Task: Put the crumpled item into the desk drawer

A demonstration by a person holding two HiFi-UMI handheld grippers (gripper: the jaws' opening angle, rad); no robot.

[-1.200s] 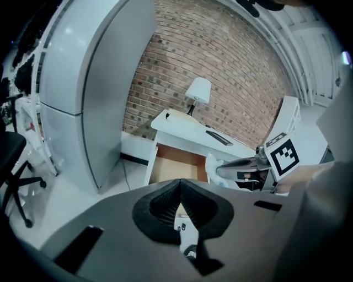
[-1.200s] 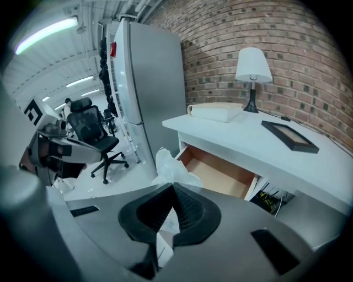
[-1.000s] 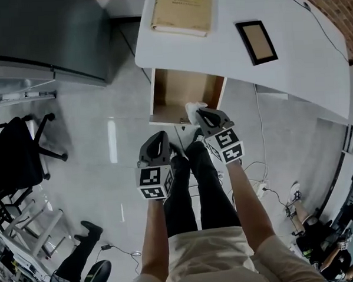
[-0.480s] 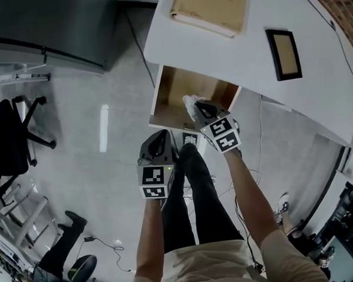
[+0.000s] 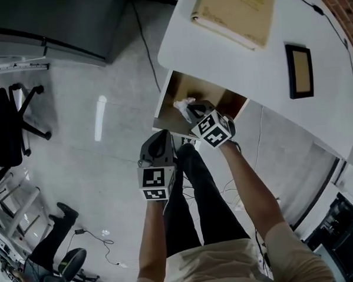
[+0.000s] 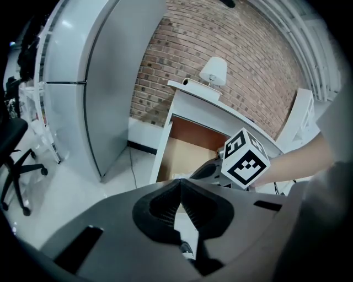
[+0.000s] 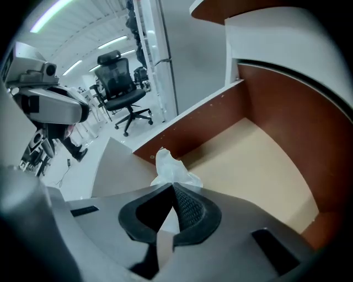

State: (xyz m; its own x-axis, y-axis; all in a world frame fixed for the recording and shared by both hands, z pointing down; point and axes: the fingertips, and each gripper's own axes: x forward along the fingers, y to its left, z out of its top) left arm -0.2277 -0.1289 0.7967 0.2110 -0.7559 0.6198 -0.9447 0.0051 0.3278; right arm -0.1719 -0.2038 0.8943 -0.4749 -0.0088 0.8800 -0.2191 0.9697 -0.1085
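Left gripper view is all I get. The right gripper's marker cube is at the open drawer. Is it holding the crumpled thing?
Observer: Yes. The right gripper view shows the right gripper shut on a crumpled white tissue.
Operator: Is it over the drawer or short of it?
Observer: Over it. In the head view the tissue hangs above the open drawer, not yet let go.
Operator: What's lying on the desk top? I only see its edge.
Observer: A book and a picture frame lie flat on the desk.

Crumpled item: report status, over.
Crumpled item pinched in right hand-held gripper, over open drawer, not yet released. Left hand-held gripper shut, empty, short of the drawer. Nothing in the way.
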